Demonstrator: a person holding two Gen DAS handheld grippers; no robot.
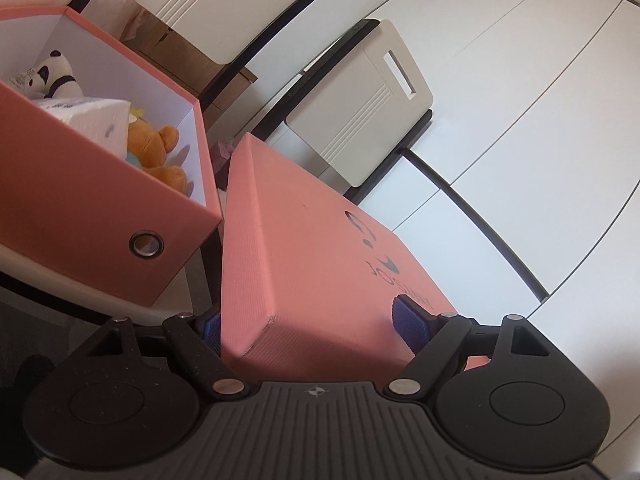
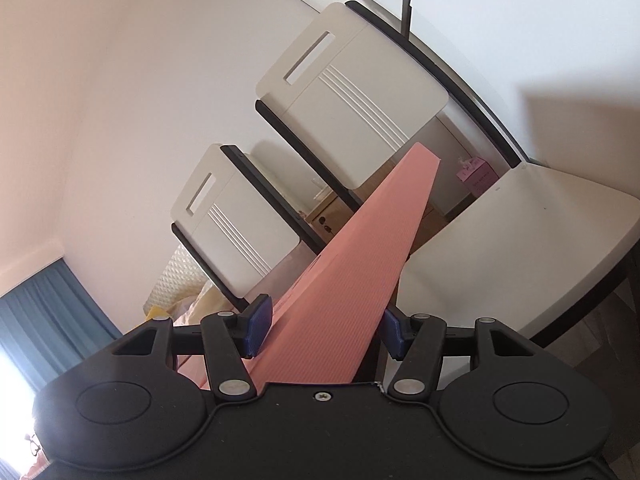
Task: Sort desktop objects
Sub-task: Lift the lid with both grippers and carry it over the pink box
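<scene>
The left hand-held gripper (image 1: 312, 328) has its blue pads (image 1: 412, 326) pressed on either side of a pink lid (image 1: 312, 256), clamping its near end; the left pad is mostly hidden behind the lid's rim. Dark lettering on the lid's top is partly covered by the right pad and hard to read. The right hand-held gripper (image 2: 326, 330) grips the same lid (image 2: 352, 280) edge-on, its pads (image 2: 258, 326) tight against the ribbed side, and the lid's far end tilts up toward two white chair backs (image 2: 352, 92).

The lid is held in the air, just beside an open pink box (image 1: 100, 184) standing on the white bench (image 1: 80, 288). Inside the box sit a panda plush (image 1: 52, 76), a white tissue pack (image 1: 100, 120) and an orange plush (image 1: 160, 148); the box's near wall cuts off their lower parts. A metal ring (image 1: 146, 243) is set in the box's front. The box's left side runs out of frame.
</scene>
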